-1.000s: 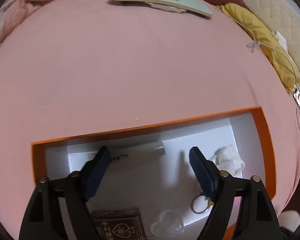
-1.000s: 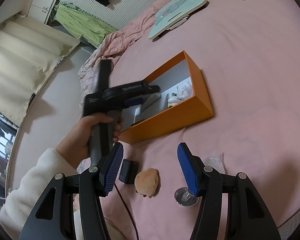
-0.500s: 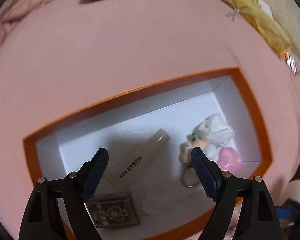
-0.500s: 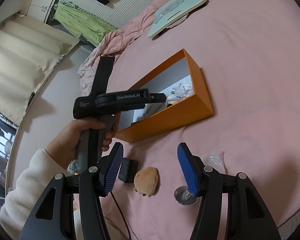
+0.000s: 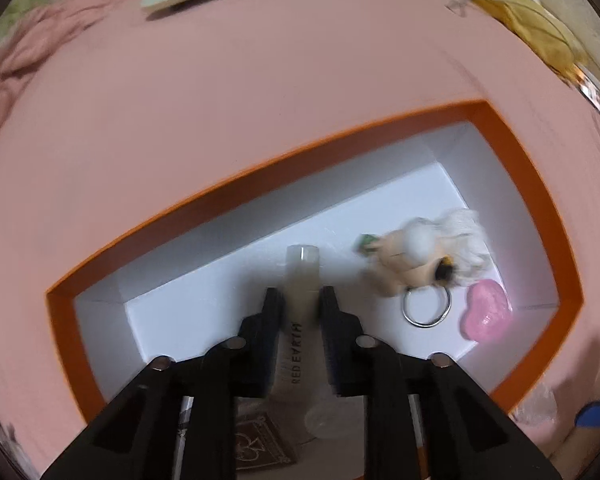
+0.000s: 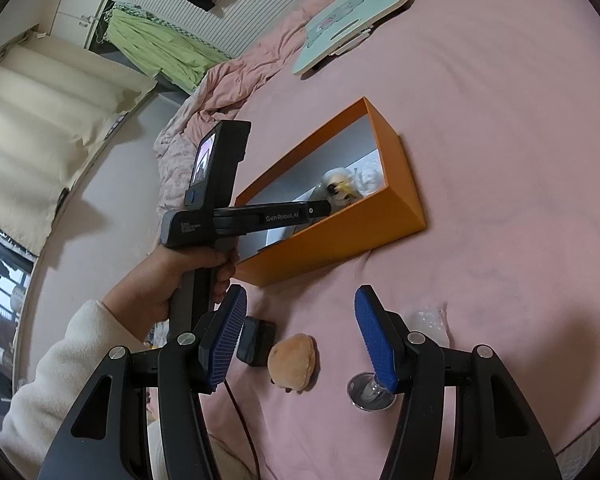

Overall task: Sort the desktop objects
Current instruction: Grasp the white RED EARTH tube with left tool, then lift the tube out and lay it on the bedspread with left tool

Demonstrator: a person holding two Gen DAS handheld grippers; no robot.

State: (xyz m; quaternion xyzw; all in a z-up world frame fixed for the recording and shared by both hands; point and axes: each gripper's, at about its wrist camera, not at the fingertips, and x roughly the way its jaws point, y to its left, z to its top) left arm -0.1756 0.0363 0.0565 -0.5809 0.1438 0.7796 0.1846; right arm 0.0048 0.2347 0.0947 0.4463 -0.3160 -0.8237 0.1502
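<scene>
Pink bedding (image 6: 500, 128) is seen to cover the whole work surface in both views. Nearest in the right wrist view, the right gripper (image 6: 300, 336) is held with its blue pads wide apart and nothing between them. Just beyond its tips, a small black block (image 6: 257, 340), a tan plush (image 6: 293, 363), a clear-stemmed metal disc (image 6: 370, 393) and a crumpled clear wrapper (image 6: 430, 318) are noted lying on the bedding. Farther out, the orange box (image 6: 340, 236) is seen, with the left gripper (image 5: 300, 304) reaching down into it. In the left wrist view its fingers are pressed against both sides of the pale tube (image 5: 301, 276), printed RED EARTH, lying on the white box floor. A card deck (image 5: 260, 440) is recorded at the near edge of the box. To the right of the tube lie a furry doll keychain (image 5: 420, 256), its metal ring (image 5: 427, 307) and a pink heart (image 5: 487, 312). At the far end of the bedding, a pale green board (image 6: 350, 20) is seen.
</scene>
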